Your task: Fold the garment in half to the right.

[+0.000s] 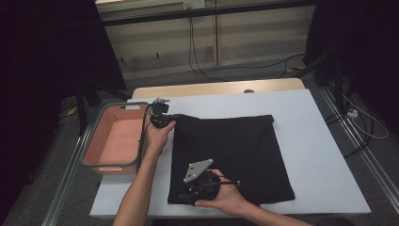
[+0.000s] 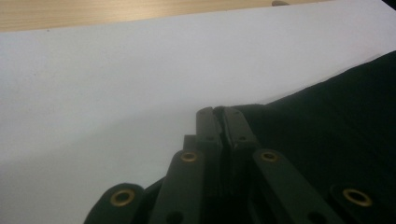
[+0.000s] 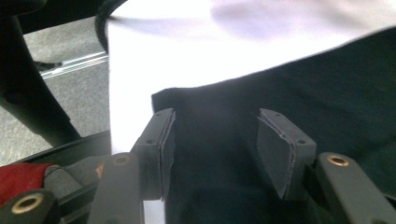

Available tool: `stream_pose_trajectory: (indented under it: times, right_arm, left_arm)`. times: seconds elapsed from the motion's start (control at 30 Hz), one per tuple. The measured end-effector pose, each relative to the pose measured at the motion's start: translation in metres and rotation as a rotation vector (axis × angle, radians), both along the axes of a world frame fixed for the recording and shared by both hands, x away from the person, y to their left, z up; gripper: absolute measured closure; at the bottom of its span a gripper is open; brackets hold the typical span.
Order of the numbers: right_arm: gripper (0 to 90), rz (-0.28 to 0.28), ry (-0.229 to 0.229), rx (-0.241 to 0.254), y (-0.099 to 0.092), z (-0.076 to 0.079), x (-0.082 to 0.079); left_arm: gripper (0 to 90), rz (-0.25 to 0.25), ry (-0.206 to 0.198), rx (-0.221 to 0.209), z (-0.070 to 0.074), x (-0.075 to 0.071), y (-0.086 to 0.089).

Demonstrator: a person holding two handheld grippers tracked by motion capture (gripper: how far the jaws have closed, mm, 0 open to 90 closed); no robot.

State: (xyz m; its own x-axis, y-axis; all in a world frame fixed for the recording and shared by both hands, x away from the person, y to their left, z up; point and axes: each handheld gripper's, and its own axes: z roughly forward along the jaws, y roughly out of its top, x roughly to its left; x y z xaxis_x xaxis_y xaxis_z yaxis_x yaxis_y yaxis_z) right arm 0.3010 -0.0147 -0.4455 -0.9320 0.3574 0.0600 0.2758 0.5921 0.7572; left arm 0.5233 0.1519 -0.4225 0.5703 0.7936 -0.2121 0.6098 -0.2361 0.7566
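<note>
A black cloth [image 1: 235, 150] lies folded flat on the white table cover [image 1: 320, 141]. My left gripper [image 1: 175, 117] is at the cloth's far left corner. In the left gripper view its jaws [image 2: 218, 114] stand pressed together, shut on the corner of the cloth [image 2: 336, 121]. My right gripper [image 1: 181, 197] is low over the cloth's near left corner. In the right gripper view it [image 3: 212, 140] is open. Its grey pads [image 3: 275, 149] stand apart on either side of the cloth [image 3: 303, 88], whose corner lies just beyond the left jaw.
A pink basket with a grey rim [image 1: 89, 141] stands at the table's left edge, beside my left hand. A wooden strip [image 1: 211, 88] runs along the table's far side. Cables lie on the floor beyond the table and to its right.
</note>
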Motion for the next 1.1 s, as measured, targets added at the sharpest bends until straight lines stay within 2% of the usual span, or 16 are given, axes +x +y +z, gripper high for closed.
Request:
stream_pose_trajectory:
  times: [0.13,0.37,0.5,0.63,0.7,0.97,1.03,1.1]
  right_arm:
    - [48.0,0.024,0.012,-0.012,0.014,-0.004,-0.002]
    - [52.3,0.065,-0.01,-0.063,0.032,-0.01,-0.01]
    - [44.3,0.074,-0.038,-0.077,0.038,-0.013,-0.014]
    - [45.2,0.072,-0.057,-0.095,0.042,-0.014,-0.018]
    - [48.7,0.061,-0.056,-0.091,0.043,-0.014,-0.017]
    - [74.4,0.027,-0.067,-0.09,0.043,-0.014,-0.012]
    - [85.6,0.011,-0.062,-0.089,0.043,-0.014,-0.01]
    - [86.9,-0.003,-0.028,-0.075,0.041,-0.013,-0.007]
  left_arm:
    - [86.4,0.0,-0.003,-0.003,0.002,0.0,0.0]
    - [86.5,0.003,-0.01,-0.008,0.004,0.0,0.0]
    - [86.5,0.009,-0.011,-0.011,0.004,0.001,0.002]
    - [86.5,0.02,-0.011,-0.007,0.003,0.001,0.003]
    - [86.5,0.018,-0.01,-0.008,0.002,0.002,0.003]
    - [86.5,0.017,-0.012,-0.024,0.003,0.002,0.005]
    - [86.5,0.015,-0.015,-0.033,0.003,0.002,0.006]
    - [86.5,0.011,-0.019,-0.042,0.004,0.001,0.006]
